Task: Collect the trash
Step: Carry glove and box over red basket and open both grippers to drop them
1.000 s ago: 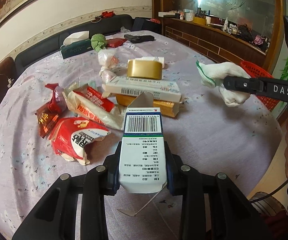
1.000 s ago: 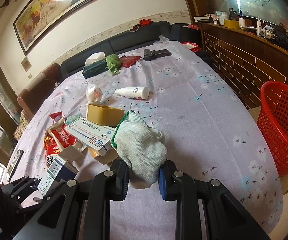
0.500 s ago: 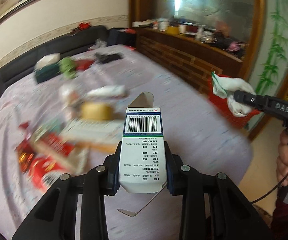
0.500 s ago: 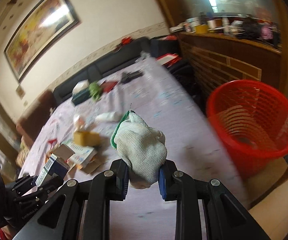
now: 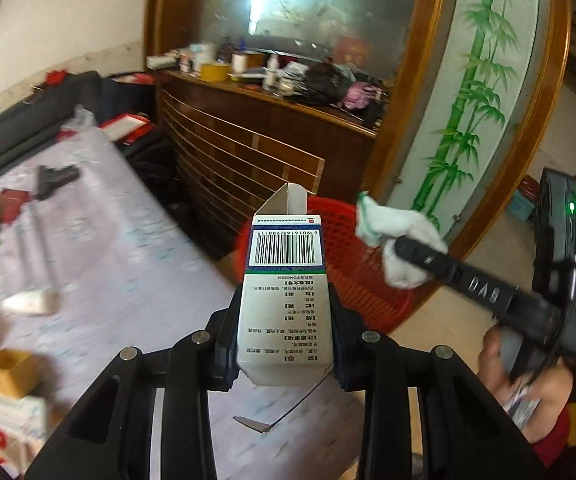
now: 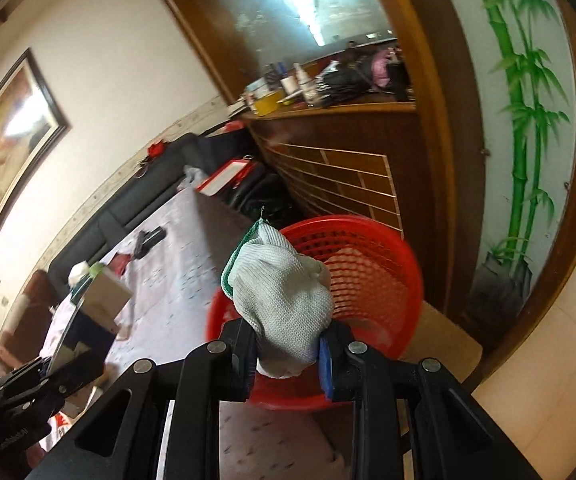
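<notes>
Both grippers have swung from the littered table toward the red plastic mesh basket (image 6: 368, 280): left gripper (image 5: 285, 354) clamps a white barcoded carton (image 5: 285, 280), right gripper (image 6: 288, 356) clamps a white knitted glove (image 6: 283, 300) above it.

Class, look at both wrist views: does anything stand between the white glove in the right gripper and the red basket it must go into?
Nothing visible does. The right gripper holds the white glove in front of the red basket, whose mouth is open.
</notes>
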